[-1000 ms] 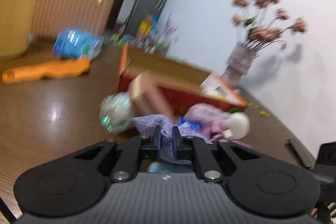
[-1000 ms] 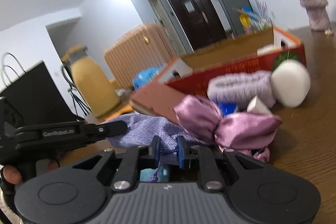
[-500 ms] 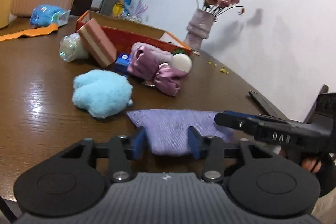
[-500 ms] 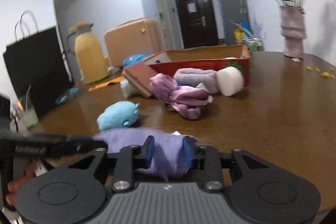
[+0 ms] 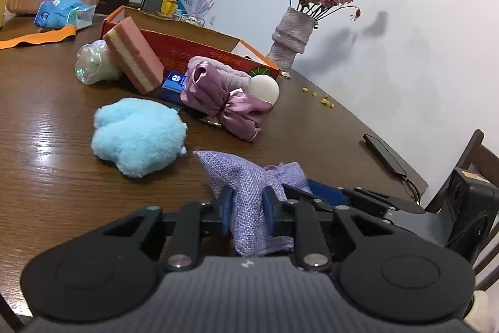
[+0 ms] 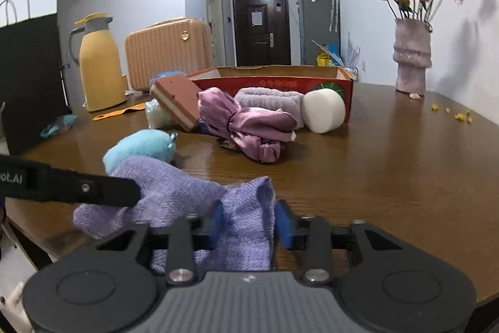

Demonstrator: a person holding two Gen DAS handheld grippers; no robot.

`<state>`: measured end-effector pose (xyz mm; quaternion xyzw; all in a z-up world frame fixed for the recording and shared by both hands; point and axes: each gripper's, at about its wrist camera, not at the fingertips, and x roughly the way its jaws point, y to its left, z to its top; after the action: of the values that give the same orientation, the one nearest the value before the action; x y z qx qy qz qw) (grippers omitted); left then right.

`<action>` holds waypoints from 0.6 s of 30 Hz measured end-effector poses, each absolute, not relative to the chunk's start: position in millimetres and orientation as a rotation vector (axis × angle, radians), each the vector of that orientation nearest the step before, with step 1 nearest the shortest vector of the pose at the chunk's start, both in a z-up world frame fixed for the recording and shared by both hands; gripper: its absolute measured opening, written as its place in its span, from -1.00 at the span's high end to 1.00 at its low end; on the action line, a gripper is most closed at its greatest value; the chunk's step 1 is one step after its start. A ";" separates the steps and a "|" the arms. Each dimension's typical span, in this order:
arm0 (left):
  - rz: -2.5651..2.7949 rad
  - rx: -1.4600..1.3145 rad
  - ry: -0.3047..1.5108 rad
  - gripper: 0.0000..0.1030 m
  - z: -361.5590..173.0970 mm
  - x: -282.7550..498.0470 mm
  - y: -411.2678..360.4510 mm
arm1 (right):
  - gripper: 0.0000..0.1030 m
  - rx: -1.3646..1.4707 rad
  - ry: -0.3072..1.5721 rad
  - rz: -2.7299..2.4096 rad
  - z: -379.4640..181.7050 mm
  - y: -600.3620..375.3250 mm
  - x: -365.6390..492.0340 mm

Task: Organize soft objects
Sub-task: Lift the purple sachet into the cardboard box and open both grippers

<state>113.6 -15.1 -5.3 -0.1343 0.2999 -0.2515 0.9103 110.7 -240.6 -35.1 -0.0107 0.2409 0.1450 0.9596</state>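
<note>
Both the left gripper and the right gripper are pinching the limp purple cloth; it's sagging, so opposite edges look best.

Your left wrist cam sits low over the table, facing the vase. Right cam faces the vase's left. Both share the purple cloth, close.
</note>
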 end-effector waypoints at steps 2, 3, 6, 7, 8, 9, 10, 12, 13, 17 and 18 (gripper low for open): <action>-0.522 -0.269 0.612 0.66 -4.2 111.9 -17.0 | 0.62 -0.040 0.479 0.298 -36.6 -236.7 108.7; -0.524 -0.265 0.609 0.68 -3.4 111.1 -18.0 | 0.75 -0.041 0.477 0.306 -36.5 -235.8 108.2; -0.543 -0.251 0.590 0.71 4.4 112.2 -18.3 | 0.91 -0.040 0.467 0.312 -32.1 -236.1 106.9; -0.565 -0.237 0.571 0.71 12.9 115.2 -18.1 | 0.91 -0.023 0.455 0.324 -26.9 -238.6 107.7; -0.589 -0.222 0.545 0.71 22.6 119.4 -17.0 | 0.91 0.001 0.427 0.349 -17.0 -242.0 110.4; -0.608 -0.208 0.515 0.71 35.2 126.0 -15.5 | 0.91 0.009 0.402 0.364 -7.7 -245.6 113.5; -0.623 -0.192 0.486 0.71 49.4 136.4 -13.8 | 0.91 0.004 0.371 0.376 6.3 -247.4 121.5; -0.631 -0.175 0.450 0.71 75.6 163.7 -9.9 | 0.91 -0.003 0.335 0.406 32.9 -250.3 144.1; -0.632 -0.171 0.438 0.71 88.0 184.2 -7.3 | 0.91 0.003 0.321 0.428 48.3 -252.1 162.5; -0.559 -0.139 0.465 0.72 119.3 282.5 0.3 | 0.91 0.004 0.333 0.468 95.5 -245.9 259.7; -0.536 -0.144 0.487 0.72 123.4 308.0 2.8 | 0.91 0.002 0.350 0.471 101.9 -242.7 285.0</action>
<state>308.0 2.8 123.4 -0.0702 0.2379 -0.2620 0.9327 285.0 -242.7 101.9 0.0011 0.1725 0.2319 0.9573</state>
